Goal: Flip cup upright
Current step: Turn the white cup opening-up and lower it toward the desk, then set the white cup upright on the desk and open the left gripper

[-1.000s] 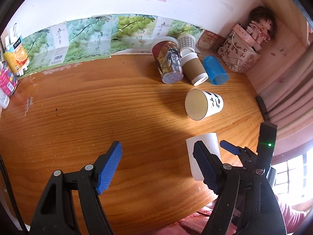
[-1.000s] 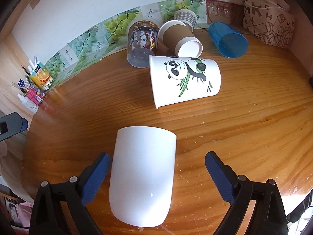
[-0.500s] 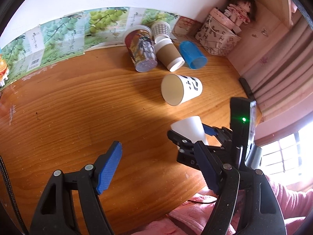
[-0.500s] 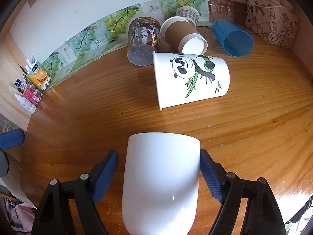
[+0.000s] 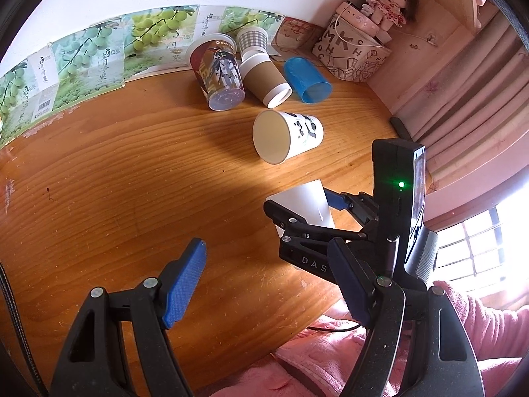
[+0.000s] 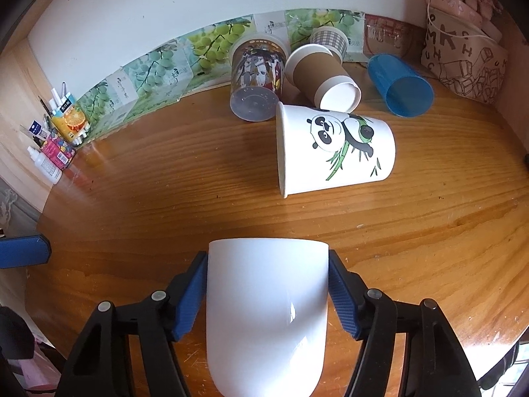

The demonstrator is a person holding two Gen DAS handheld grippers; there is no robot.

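Observation:
A plain white cup (image 6: 266, 311) lies on its side on the wooden table (image 6: 165, 198), near the front edge. My right gripper (image 6: 267, 301) is shut on it, with a blue pad on each side of its body. The cup's rim end points away from the camera. In the left wrist view the white cup (image 5: 307, 203) shows between the right gripper's fingers. My left gripper (image 5: 271, 284) is open and empty above the table, to the left of the cup.
A panda paper cup (image 6: 337, 149) lies on its side behind the white cup. Further back lie a printed clear cup (image 6: 256, 82), a brown sleeved cup (image 6: 324, 76), a blue tumbler (image 6: 400, 84) and a checked cup (image 6: 329, 41). A patterned bag (image 6: 463, 63) stands back right. Bottles (image 6: 49, 145) stand left.
My right gripper moved forward around the white cup and closed its pads onto the cup's sides. The left gripper swung its view to the right and stayed open.

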